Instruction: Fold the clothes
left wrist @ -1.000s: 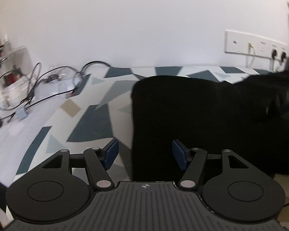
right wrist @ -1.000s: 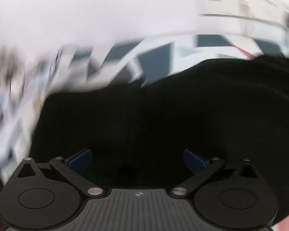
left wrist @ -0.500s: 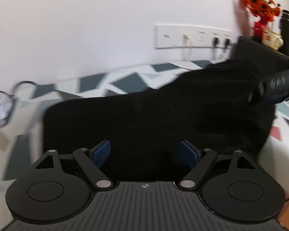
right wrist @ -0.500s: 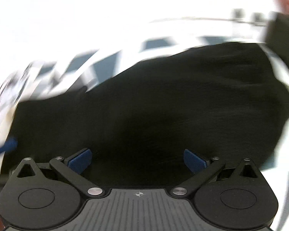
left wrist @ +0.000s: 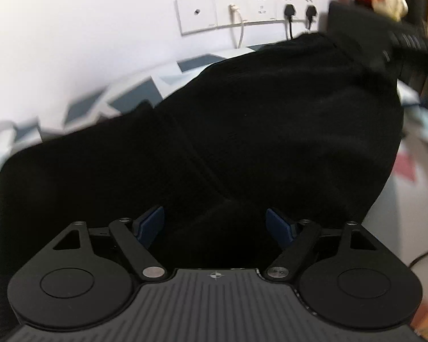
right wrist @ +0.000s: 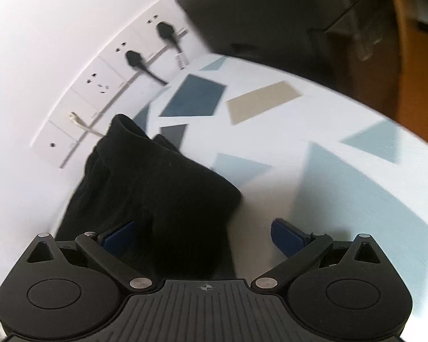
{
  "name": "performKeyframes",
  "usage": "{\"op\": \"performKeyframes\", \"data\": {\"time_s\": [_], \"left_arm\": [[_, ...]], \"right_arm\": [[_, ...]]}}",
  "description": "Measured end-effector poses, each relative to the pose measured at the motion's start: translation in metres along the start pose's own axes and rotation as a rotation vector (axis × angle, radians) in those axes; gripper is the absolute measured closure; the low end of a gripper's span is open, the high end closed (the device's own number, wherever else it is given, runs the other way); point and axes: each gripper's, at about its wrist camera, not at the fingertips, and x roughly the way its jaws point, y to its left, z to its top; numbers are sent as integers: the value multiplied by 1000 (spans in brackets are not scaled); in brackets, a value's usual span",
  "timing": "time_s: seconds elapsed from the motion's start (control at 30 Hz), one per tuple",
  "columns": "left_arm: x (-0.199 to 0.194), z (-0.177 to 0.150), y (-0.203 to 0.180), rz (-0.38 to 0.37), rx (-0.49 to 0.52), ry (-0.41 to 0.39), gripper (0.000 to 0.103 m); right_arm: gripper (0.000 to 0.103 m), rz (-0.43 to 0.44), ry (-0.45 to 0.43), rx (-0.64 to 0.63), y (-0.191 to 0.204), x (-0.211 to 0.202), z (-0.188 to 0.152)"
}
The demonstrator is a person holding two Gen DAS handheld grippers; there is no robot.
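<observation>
left wrist view: left gripper (left wrist: 215, 225) has its blue pads spread apart, clamping nothing
black garment (left wrist: 242, 142): spread over the patterned tablecloth (left wrist: 191, 64), running toward the wall sockets (left wrist: 242, 10)
right wrist view: right gripper (right wrist: 204, 235) pads wide apart; garment's edge lies between them, not pinched

Matt black knit cloth garment (left wrist: 271, 131) lies on a smooth patterned tablecloth (right wrist: 314, 131); glossy white plastic socket panel (left wrist: 242, 11).
</observation>
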Motion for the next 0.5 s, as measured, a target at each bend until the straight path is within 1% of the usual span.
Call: {"op": "performKeyframes", "data": {"time_s": [0.03, 0.1, 0.13, 0.17, 0.2, 0.23, 0.27, 0.33, 0.37, 0.4, 0.43, 0.47, 0.5], "left_arm": [[0, -1, -2, 12, -11, 2, 22], [0, 0, 0, 20, -49, 20, 22], [1, 0, -1, 25, -56, 26, 22], [1, 0, -1, 29, -50, 28, 22], [1, 0, -2, 33, -49, 28, 22], [1, -1, -3, 35, -53, 29, 22], [1, -1, -3, 38, -57, 30, 22], [0, -1, -6, 55, -63, 31, 22], [0, -2, -8, 65, -71, 31, 22], [0, -1, -9, 73, -82, 35, 22], [0, -1, -10, 82, -95, 40, 22], [0, 0, -11, 92, -106, 46, 21], [0, 1, -12, 101, -113, 52, 20]], "right_arm": [[1, 21, 5, -13, 1, 8, 3], [9, 47, -1, -27, 4, 24, 12], [32, 48, -7, -32, 5, 30, 16], [44, 44, -13, -40, 5, 36, 22], [54, 57, -12, -22, 4, 41, 30], [61, 78, -8, 9, 2, 46, 40], [66, 100, -3, 40, 0, 50, 49], [103, 88, -68, 45, -5, 43, 66], [103, 77, -108, 42, -7, 38, 75], [103, 80, -108, 45, -11, 38, 86], [101, 91, -87, 51, -16, 39, 99], [99, 108, -48, 52, -19, 42, 108], [88, 128, 2, 50, -21, 44, 114]]}}
